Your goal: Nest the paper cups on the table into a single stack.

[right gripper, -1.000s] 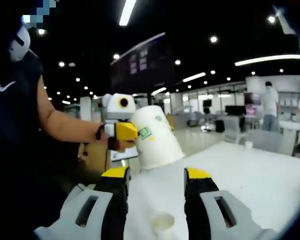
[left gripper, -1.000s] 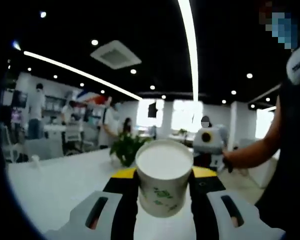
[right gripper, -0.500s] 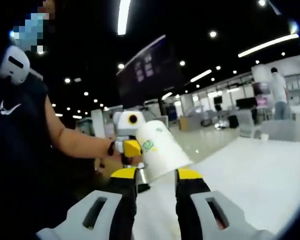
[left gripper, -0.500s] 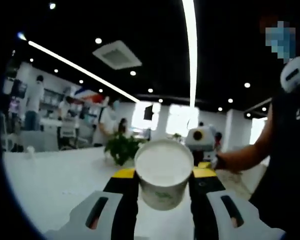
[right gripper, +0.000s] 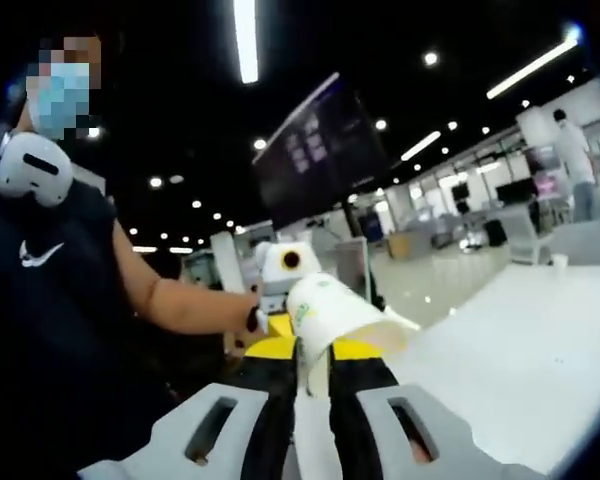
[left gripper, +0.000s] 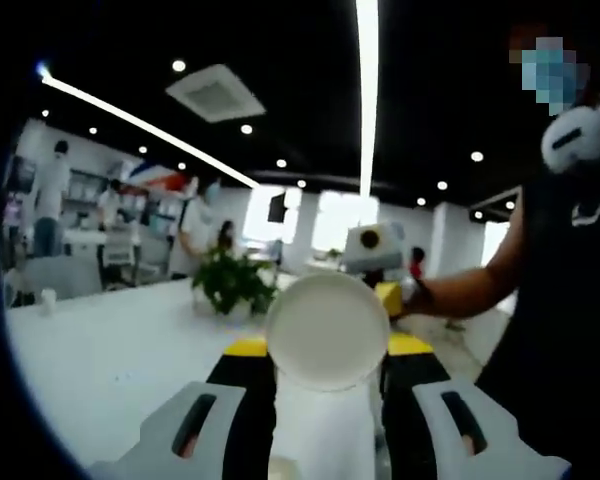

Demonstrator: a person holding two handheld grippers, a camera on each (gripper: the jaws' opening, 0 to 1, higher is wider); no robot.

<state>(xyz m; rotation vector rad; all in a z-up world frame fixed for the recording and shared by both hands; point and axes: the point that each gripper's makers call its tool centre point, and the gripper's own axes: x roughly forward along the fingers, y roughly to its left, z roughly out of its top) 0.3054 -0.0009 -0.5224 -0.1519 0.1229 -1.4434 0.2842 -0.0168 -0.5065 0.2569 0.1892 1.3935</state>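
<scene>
**Two hand-held grippers meeting at one white paper cup above the white surface**

Left gripper view, nearest: the left gripper [left gripper: 325, 365], with grey bodies and black jaws tipped in yellow, rises from the bottom of the view. Its jaws are closed on the white paper cup with a green printed logo [left gripper: 326, 335], one yellow tip at each side of the cup wall. The cup's round open mouth faces the camera and its body extends away along the jaws. Just behind the cup, touching or very near it, is the right gripper [left gripper: 385, 297], held at the end of the person's forearm [left gripper: 462, 287], which enters from the right. Below and to the left spreads the white surface [left gripper: 110, 355]. On it stand a green potted plant [left gripper: 230, 283], behind the cup, and a small white cup [left gripper: 47, 300] far to the left. Beyond are office desks and standing people.

Right gripper view, nearest: the right gripper [right gripper: 313, 352] has its jaws drawn close together on the flared rim of the same cup [right gripper: 335, 315], which is pinched between the yellow tips; the cup lies tilted, base toward the upper left, green logo visible on its side. Directly behind it the left gripper [right gripper: 278, 322] holds the cup's far end, carried by the person's forearm [right gripper: 185, 305] from the left. The white surface [right gripper: 520, 345] stretches away to the right, bearing a small white cup [right gripper: 558, 261] at its far edge.
</scene>
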